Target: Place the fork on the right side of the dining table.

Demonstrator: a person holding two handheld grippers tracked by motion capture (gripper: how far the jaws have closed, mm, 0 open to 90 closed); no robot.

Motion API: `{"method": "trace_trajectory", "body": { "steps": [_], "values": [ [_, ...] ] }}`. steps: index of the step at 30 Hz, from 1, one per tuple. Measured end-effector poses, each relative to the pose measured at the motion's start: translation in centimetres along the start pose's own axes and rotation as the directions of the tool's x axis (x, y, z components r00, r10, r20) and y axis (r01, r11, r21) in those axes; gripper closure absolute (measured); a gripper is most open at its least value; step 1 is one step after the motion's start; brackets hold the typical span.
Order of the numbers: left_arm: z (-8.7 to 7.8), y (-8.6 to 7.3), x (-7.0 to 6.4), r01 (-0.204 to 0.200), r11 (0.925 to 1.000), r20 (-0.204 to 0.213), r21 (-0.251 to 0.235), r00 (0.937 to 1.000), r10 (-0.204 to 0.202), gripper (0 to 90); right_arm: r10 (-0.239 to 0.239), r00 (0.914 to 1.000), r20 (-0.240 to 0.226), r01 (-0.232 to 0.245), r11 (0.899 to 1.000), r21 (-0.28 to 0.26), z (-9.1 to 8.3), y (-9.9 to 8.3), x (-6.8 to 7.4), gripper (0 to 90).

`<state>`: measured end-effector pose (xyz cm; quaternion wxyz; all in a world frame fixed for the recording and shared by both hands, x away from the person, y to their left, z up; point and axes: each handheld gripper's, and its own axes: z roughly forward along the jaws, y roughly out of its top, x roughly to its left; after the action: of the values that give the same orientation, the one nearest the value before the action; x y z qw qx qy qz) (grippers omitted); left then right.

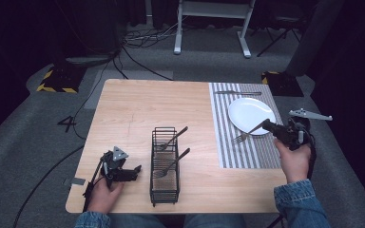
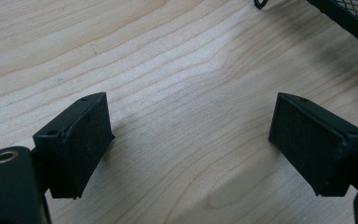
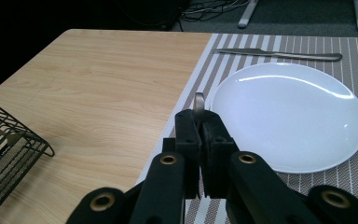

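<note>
- Right gripper [image 1: 266, 124], centre right of the high view: jaws clamped on a fork [image 1: 247, 133] beside the white plate [image 1: 247, 111]
- Left gripper [image 1: 135, 170], lower left: jaws apart above the table [image 1: 133, 109]

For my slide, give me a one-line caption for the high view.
Right gripper holds a silver metal fork over the striped grey placemat beside the round white plate.

A basket [image 1: 165, 164] holding two forks [image 1: 171, 140] stands left of the placemat [image 1: 247, 152], which bears a plate [image 1: 249, 114]
</note>
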<state>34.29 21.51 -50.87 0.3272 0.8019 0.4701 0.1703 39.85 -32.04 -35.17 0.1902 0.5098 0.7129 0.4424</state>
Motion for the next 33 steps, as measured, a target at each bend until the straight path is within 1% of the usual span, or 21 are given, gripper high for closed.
{"method": "trace_trajectory", "body": {
  "steps": [4, 7, 12, 16, 20, 25, 30, 33],
  "values": [
    [0.0, 0.0, 0.0, 0.0, 1.0, 0.0, 0.0, 1.0, 0.0, 13.0, 0.008, 1.0, 0.0, -0.008, 1.0, 0.005, 0.5, -0.3, 0.0, 86.8],
    [0.0, 0.0, 0.0, 0.0, 1.0, 0.0, 0.0, 1.0, 0.0, 13.0, 0.014, 0.9999, -0.009, -0.014, 1.0, 0.011, 0.9, -0.5, 0.1, 86.8],
    [0.0, 0.0, 0.0, 0.0, 1.0, 0.0, 0.0, 1.0, 0.0, 13.0, 0.018, 0.9998, -0.006, -0.018, 1.0, 0.014, 1.5, -0.8, 0.1, 86.7],
    [0.0, 0.0, 0.0, 0.0, 1.0, 0.0, 0.0, 1.0, 0.0, 13.0, 0.021, 0.9998, 0.005, -0.021, 1.0, 0.017, 1.7, -0.7, 0.1, 86.7],
    [0.0, 0.0, 0.0, 0.0, 1.0, 0.0, 0.0, 1.0, 0.0, 13.0, 0.013, 0.9998, 0.013, -0.013, 1.0, 0.025, 1.9, -0.8, 0.1, 86.7],
    [0.0, 0.0, 0.0, -0.001, 1.0, -0.001, 0.0, 1.0, 0.001, 13.0, 0.026, 0.9996, 0.012, -0.026, 0.999, 0.026, 2.1, -1.1, -0.1, 86.7],
    [0.0, 0.0, 0.0, -0.001, 1.0, 0.0, 0.0, 1.0, 0.001, 13.1, 0.054, 0.9985, 0.01, -0.054, 0.998, 0.036, 2.1, -1.0, -0.7, 85.8],
    [0.0, 0.0, 0.0, 0.0, 1.0, 0.0, 0.0, 1.0, 0.0, 13.0, 0.063, 0.9975, 0.033, -0.065, 0.997, 0.048, 2.1, -1.0, -1.1, 84.5]
  ]
}}
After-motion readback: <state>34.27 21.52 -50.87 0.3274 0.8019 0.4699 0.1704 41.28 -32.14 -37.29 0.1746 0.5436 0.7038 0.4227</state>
